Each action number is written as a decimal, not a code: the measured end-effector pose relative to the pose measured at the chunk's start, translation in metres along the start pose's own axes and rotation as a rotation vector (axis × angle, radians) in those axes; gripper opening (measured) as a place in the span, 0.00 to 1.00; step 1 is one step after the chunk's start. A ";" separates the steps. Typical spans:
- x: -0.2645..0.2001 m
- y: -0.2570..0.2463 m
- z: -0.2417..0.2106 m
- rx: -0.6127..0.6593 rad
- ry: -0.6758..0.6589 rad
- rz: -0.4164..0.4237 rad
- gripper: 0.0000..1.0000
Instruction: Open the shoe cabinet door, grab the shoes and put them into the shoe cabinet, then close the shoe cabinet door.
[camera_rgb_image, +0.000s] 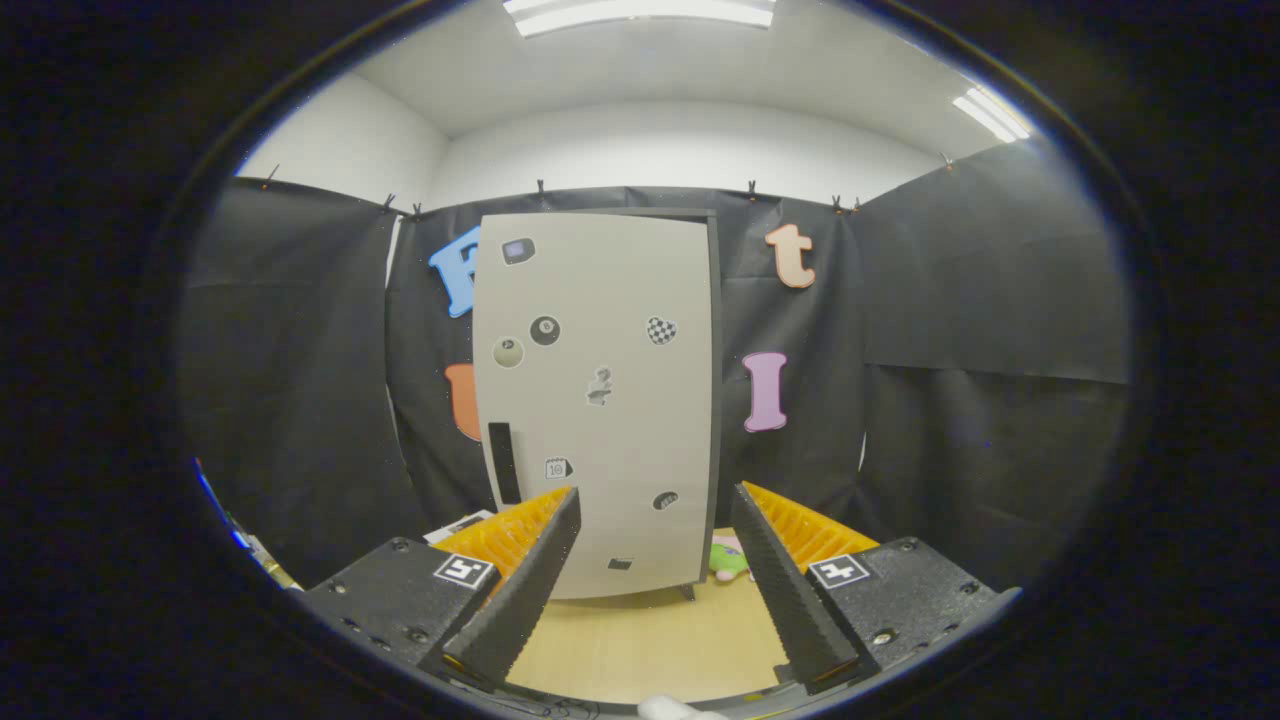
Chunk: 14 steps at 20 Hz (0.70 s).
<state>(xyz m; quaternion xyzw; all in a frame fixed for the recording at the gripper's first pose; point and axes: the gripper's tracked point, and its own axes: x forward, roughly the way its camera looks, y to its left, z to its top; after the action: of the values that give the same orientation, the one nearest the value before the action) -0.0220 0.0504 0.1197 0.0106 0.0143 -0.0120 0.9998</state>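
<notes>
cabinet (600, 400) stands upright on the wood-look floor (640, 640), beyond the gripper (655, 500), against the black cloth wall. near first: the gripper's two ridged, wedge-shaped fingers (520, 590) are spread wide, grasping nothing. farther, the flat, matte beige door (610, 300) is closed, dotted with small stickers, a dark slot handle (503, 462) at its left. a green and pink soft thing (730, 560) lies at its right foot.
</notes>
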 end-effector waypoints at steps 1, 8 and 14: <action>-0.003 -0.002 0.000 -0.002 0.000 -0.003 0.99; -0.013 -0.008 0.000 -0.008 0.000 0.001 0.99; -0.018 -0.006 0.004 -0.006 -0.009 0.017 0.99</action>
<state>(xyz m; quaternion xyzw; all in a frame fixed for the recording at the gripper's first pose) -0.0404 0.0443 0.1240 0.0079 0.0099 -0.0033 0.9999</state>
